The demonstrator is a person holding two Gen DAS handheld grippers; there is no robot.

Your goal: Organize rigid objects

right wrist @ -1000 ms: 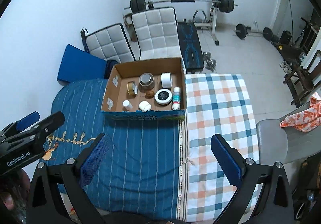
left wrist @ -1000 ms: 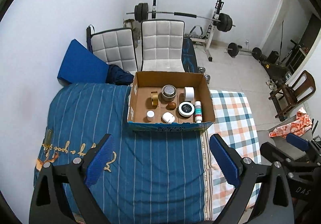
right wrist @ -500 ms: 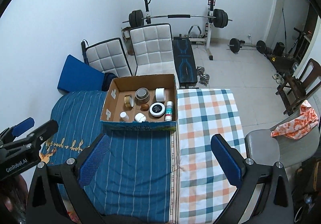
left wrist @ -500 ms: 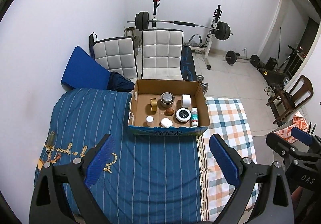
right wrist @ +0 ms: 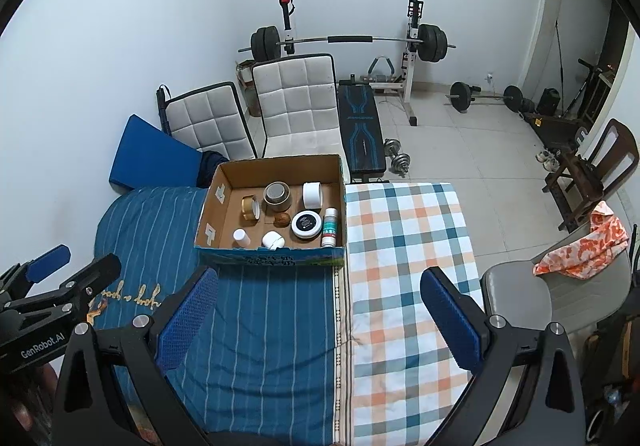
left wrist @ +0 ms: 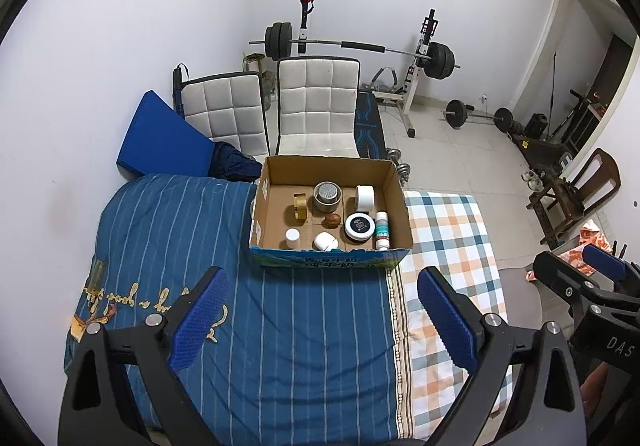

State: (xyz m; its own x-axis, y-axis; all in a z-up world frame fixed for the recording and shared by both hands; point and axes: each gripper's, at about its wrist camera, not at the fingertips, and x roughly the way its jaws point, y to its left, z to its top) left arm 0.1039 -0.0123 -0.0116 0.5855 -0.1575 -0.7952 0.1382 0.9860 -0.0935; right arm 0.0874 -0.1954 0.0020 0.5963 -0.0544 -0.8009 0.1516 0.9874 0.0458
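Note:
An open cardboard box (left wrist: pixel 330 166) (right wrist: pixel 276 162) sits on the bed. Inside are a tape roll (left wrist: pixel 299 207), a metal tin (left wrist: pixel 327 196), a white jar on its side (left wrist: pixel 365 197), a brown nut-like object (left wrist: pixel 332 221), a black-lidded jar (left wrist: pixel 359 225), a lying white bottle (left wrist: pixel 382 231) and two small white containers (left wrist: pixel 292 237) (left wrist: pixel 326 242). My left gripper (left wrist: pixel 320 310) is open and empty, high above the blue striped blanket. My right gripper (right wrist: pixel 320 306) is open and empty, well back from the box.
The bed carries a blue striped blanket (left wrist: pixel 280 326) and a checked sheet (right wrist: pixel 400 246). Two white padded chairs (left wrist: pixel 316 102), a blue cushion (left wrist: pixel 164 134), a barbell rack (right wrist: pixel 348 40), a bench (right wrist: pixel 362 134) and dumbbells stand beyond. A grey chair (right wrist: pixel 520 294) is at right.
Both grippers have pulled up and back from the box, so it looks smaller and farther away. Both stay open and empty. The box contents have not moved.

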